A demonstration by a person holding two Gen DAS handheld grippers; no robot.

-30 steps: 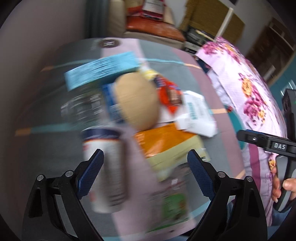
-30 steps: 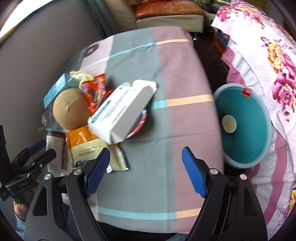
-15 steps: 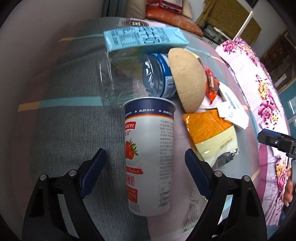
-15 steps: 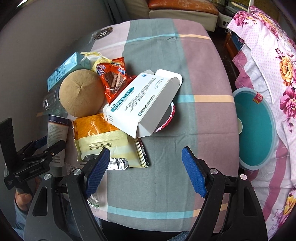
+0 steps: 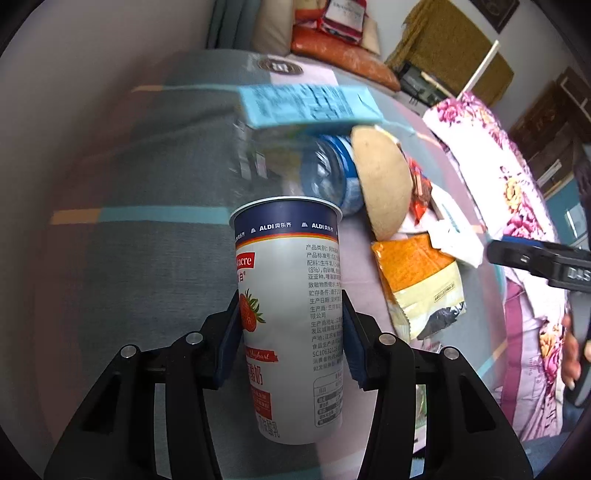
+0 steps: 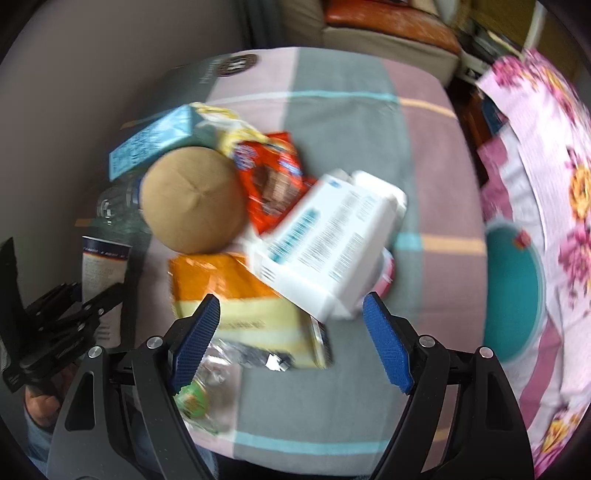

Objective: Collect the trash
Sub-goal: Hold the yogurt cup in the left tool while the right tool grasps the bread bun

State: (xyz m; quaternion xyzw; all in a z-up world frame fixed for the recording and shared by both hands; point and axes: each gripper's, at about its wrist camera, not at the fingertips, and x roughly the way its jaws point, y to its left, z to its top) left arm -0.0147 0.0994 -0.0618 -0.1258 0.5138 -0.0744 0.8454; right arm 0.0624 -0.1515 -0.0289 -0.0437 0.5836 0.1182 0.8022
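My left gripper [image 5: 288, 339] is shut on a white strawberry yogurt cup [image 5: 291, 306] with a dark blue rim, gripped at mid-body. The cup also shows in the right wrist view [image 6: 103, 269], at the left. My right gripper [image 6: 291, 339] is open and empty, above an orange and yellow snack bag [image 6: 236, 295] and a white carton box [image 6: 328, 240]. The trash pile also holds a round tan bun-shaped thing [image 6: 192, 203], a red wrapper [image 6: 269, 181], a light blue carton [image 5: 306, 103] and a clear plastic bottle [image 5: 306, 173].
The table has a striped grey and pink cloth [image 6: 340, 118]. A teal bin [image 6: 513, 295] stands on the floor to the right of the table. A pink floral bedcover [image 6: 546, 155] lies beyond it. A sofa [image 6: 388, 33] stands behind the table.
My left gripper closed on the yogurt cup and has it clamped. My right gripper moved forward and down over the pile, staying open.
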